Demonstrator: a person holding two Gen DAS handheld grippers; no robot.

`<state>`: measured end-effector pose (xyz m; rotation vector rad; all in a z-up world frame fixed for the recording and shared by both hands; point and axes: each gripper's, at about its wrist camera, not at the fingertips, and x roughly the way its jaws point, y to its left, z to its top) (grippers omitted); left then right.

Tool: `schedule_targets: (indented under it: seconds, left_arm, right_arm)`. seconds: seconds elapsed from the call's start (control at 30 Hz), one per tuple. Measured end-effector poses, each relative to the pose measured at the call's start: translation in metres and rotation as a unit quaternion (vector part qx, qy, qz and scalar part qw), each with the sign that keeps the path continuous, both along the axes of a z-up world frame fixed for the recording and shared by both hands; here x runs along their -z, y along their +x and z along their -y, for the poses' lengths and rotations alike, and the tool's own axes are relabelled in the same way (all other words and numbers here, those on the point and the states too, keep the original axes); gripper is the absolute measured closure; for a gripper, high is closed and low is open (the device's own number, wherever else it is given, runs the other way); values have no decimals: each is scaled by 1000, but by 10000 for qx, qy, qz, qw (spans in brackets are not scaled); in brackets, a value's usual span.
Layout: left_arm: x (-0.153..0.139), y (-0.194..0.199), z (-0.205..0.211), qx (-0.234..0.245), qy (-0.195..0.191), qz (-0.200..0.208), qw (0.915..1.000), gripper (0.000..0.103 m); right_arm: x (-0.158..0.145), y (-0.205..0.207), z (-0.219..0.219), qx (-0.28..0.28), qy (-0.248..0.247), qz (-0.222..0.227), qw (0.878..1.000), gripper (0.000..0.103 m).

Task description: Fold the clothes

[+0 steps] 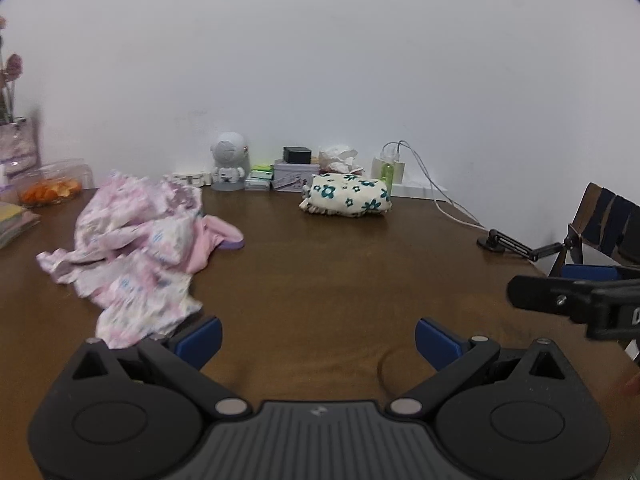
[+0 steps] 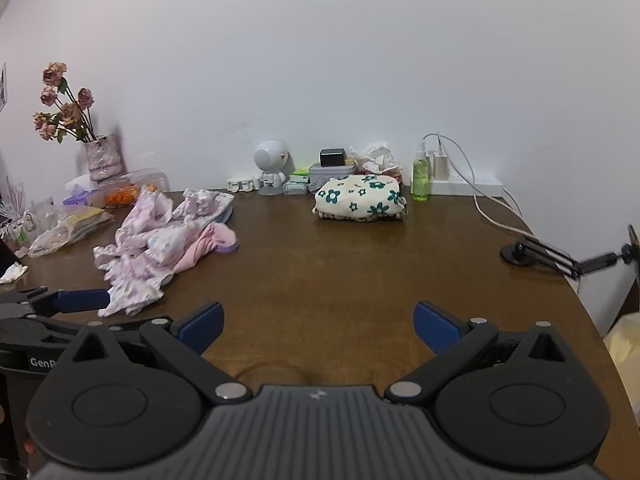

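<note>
Both grippers are spread wide and holding nothing: the left gripper hovers low over the dark brown wooden table, its blue-padded left finger right at the near edge of the crumpled pink-and-white floral garment, though I can't tell if it's actually touching. The right gripper hangs over bare wood with its jaws just as far apart. That loose pink heap sprawls over the left side of the table. Farther back, near the wall, sits a neatly folded cream bundle with teal flowers, just beside a green spray bottle.
</note>
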<state>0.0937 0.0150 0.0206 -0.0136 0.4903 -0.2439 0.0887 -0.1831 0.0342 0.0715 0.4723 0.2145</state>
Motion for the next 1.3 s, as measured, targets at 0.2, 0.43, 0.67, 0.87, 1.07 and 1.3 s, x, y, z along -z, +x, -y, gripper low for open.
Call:
schedule_targets:
  seconds: [0.2, 0.43, 0.67, 0.87, 1.07, 1.3]
  left_arm:
    - [8, -48, -7, 34, 28, 166, 9999, 0]
    - [10, -89, -11, 20, 140, 221, 9997, 0]
    - [12, -109, -18, 67, 4, 63, 10000, 0]
    - [14, -116, -15, -22, 93, -50, 9999, 0]
    - [20, -114, -18, -121, 35, -277, 9995, 0]
    - [24, -116, -16, -32, 54, -288, 9996, 0]
  right_arm:
    - [8, -38, -5, -204, -17, -138, 9997, 0]
    - [17, -79, -8, -147, -8, -197, 9997, 0]
    - [31, -103, -12, -156, 71, -485, 9987, 0]
    - [35, -112, -15, -99, 139, -591, 9981, 0]
    - [40, -119, -18, 82, 54, -586, 9982, 0]
    - [45, -119, -19, 54, 88, -676, 9977, 0]
